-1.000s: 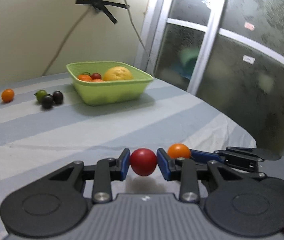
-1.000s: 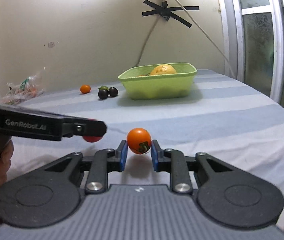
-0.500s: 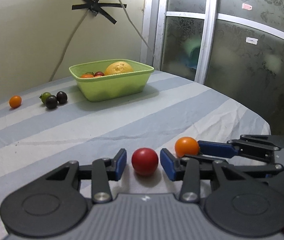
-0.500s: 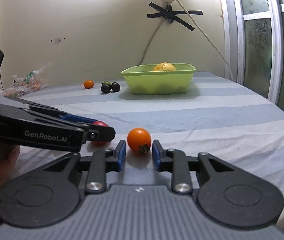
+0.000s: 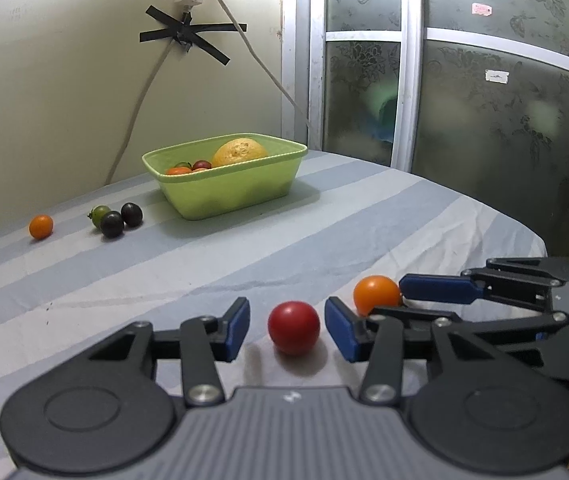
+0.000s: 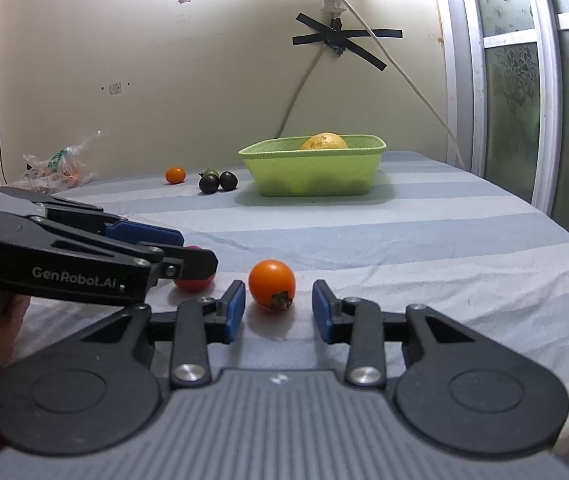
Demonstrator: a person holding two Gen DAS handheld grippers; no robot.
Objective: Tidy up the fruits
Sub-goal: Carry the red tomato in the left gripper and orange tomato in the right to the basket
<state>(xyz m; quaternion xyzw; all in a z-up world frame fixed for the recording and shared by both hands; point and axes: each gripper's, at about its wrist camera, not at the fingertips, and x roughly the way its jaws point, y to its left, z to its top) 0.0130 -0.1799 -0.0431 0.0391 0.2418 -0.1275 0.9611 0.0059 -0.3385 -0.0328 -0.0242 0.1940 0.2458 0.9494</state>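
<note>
A red tomato [image 5: 293,327] lies on the striped cloth between the open fingers of my left gripper [image 5: 287,330], touching neither pad. An orange tomato [image 6: 272,285] lies between the open fingers of my right gripper [image 6: 277,312], also free of the pads. The orange tomato [image 5: 376,294] and the right gripper's fingers [image 5: 436,289] show at the right of the left wrist view. The red tomato [image 6: 194,280] is partly hidden behind the left gripper in the right wrist view. A green basket [image 5: 224,196] far back holds a large yellow fruit [image 5: 239,152] and small tomatoes.
An orange tomato [image 5: 41,226], a green one [image 5: 99,213] and two dark ones [image 5: 122,219] lie left of the basket. A plastic bag [image 6: 54,164] sits at the far left by the wall. The table edge curves at the right, near frosted glass doors [image 5: 484,120].
Both grippers lowered to the cloth and opened, letting go of the red and orange tomatoes, which now rest on the table between the fingers.
</note>
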